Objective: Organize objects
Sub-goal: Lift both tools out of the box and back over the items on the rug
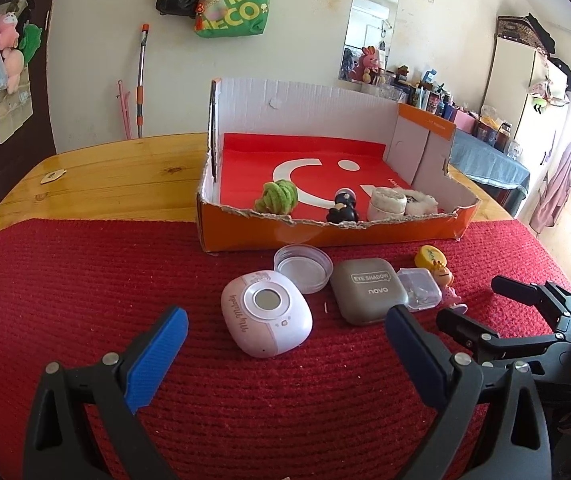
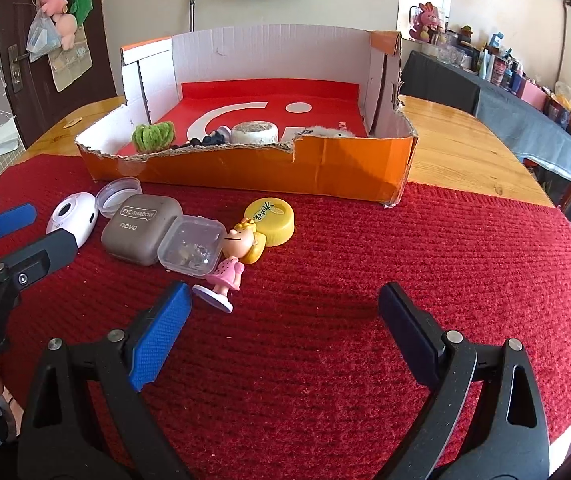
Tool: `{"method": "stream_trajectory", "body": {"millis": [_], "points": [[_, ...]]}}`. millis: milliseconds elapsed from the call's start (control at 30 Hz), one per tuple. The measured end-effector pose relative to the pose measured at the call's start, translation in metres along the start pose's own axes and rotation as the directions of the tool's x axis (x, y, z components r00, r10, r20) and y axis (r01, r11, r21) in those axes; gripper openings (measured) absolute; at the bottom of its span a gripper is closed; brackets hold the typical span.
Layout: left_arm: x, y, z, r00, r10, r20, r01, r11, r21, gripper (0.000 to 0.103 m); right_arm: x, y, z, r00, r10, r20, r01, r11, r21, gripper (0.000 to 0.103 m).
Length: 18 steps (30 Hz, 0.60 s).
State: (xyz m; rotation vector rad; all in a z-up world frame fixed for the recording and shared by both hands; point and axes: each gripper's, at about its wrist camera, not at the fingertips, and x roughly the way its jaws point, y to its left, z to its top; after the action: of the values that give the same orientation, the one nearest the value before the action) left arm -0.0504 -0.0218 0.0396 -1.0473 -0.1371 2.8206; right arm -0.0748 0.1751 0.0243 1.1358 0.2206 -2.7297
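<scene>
My left tongs (image 1: 285, 348) stood wide open above the red knitted mat (image 1: 85, 280) and held nothing; the pink compact device (image 1: 266, 314) lay between their blue pads, a little ahead of them. My right tongs (image 2: 281, 320) were also wide open and empty, over bare mat.

I take the orange cardboard box (image 2: 285, 168) as the landmark. It stood on the wooden bench (image 2: 457, 148), with its torn front wall at the far edge of the mat. Inside the box, just behind this front wall, were a green woolly ball (image 1: 279, 196), a small black figure (image 1: 342, 208), a round white jar (image 1: 386, 203) and something white and fluffy (image 1: 421, 203).

In front of the box, on the mat, the loose things lay close together: a clear round lid (image 1: 303, 268) nearest to the wall, the pink device beside it, a grey eye shadow case (image 2: 141, 230), a small clear plastic box (image 2: 190, 248) touching that case, a yellow cap (image 2: 271, 220), and a doll in a pink dress (image 2: 229, 264) lying tilted beside the cap.
</scene>
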Motion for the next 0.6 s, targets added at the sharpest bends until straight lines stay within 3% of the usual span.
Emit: {"method": "stream_trajectory", "body": {"millis": [367,600], "points": [[0.011,0.012,0.004,0.998,0.006,-0.056,-0.008,0.999,-0.037,0.101,-0.006,-0.032,-0.001,1.000,-0.021,-0.015,0.022,0.997,0.074,0.096],[0.024,0.015,0.007,0.993,0.044,-0.113,-0.048,0.998,-0.034,0.101,-0.006,-0.026,0.006,1.000,0.005,-0.016,-0.005,0.999,0.050,0.096]]}}
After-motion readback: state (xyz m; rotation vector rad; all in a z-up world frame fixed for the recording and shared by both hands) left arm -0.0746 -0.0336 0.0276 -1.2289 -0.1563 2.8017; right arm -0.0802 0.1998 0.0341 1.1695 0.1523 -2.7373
